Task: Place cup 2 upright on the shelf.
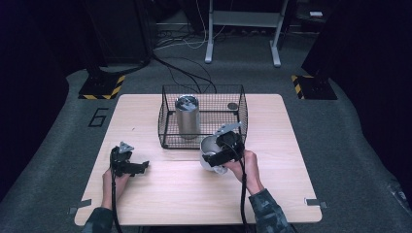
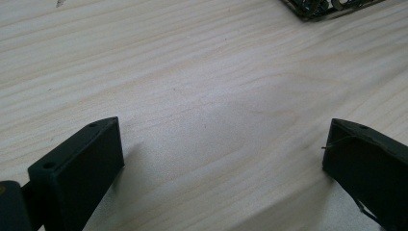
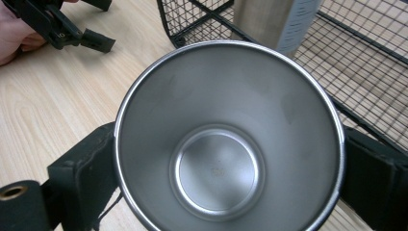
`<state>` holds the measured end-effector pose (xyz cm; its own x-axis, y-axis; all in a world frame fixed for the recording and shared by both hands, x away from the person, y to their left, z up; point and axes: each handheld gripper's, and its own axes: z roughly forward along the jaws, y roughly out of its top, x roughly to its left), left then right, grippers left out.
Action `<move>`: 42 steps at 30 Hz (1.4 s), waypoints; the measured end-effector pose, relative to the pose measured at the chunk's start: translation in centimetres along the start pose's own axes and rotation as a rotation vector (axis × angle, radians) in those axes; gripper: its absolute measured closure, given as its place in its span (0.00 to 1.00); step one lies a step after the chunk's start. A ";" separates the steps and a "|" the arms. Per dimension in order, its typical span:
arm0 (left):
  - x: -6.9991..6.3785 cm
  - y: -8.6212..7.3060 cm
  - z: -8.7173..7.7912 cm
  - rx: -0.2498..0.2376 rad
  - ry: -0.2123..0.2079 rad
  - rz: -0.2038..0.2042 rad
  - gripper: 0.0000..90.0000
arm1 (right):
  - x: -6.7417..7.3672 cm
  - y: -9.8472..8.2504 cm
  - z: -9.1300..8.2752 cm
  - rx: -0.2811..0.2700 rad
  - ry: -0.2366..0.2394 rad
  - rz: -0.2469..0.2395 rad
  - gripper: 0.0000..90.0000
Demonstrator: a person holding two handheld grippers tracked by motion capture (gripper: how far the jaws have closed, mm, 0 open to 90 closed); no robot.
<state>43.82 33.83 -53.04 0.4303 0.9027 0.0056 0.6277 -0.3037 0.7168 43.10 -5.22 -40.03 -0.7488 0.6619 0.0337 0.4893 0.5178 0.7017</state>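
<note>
- The table (image 1: 272, 194) is pale wood, and both of the person's hands rest over its near half.
- The wire basket (image 1: 167, 131) stands at the middle of the table toward the far side; it is black mesh with an open top.
- Inside the basket a tall steel tumbler (image 1: 187, 116) stands upright toward the left, and a small dark round thing (image 1: 232, 106) lies in the far right corner, too small to make out.
- The steel cup (image 3: 226, 139) is a plain brushed-metal cup with a bright rolled rim, a flat round bottom and nothing inside; it sits just in front of the basket's near right corner, outside it.
- In the high view the cup is mostly covered by the gripper that holds it; whether its base touches the table I cannot tell.
- The right gripper (image 1: 221, 151) has its jaws clamped on opposite sides of the cup, one at each side of the wall.
- The left gripper (image 2: 221, 159) rests low over bare table at the near left, jaws spread wide with nothing between them.
</note>
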 end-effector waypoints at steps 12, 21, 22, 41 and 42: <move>0.0 0.0 0.0 0.000 0.000 0.001 0.00 | -1.5 0.5 -2.1 -0.013 -0.030 0.007 0.06; 0.0 0.0 0.0 0.008 0.000 0.009 0.00 | -1.9 1.2 -3.1 -0.013 -0.047 0.015 0.06; 0.0 0.0 0.0 0.006 -0.001 0.008 0.00 | -2.0 1.3 -3.1 -0.019 -0.051 0.019 0.06; 0.0 0.0 0.0 0.003 0.003 0.010 0.00 | -3.2 3.8 -4.9 -0.043 -0.078 0.014 0.06; -0.1 0.0 0.1 -0.009 0.004 -0.005 0.00 | -3.2 4.0 -5.0 -0.040 -0.080 0.025 0.06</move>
<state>43.84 33.70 -53.11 0.4246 0.9054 0.0043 0.6238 -0.2960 0.7233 45.22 -8.00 -33.82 -0.6975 0.7166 -0.0040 0.4880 0.4791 0.7296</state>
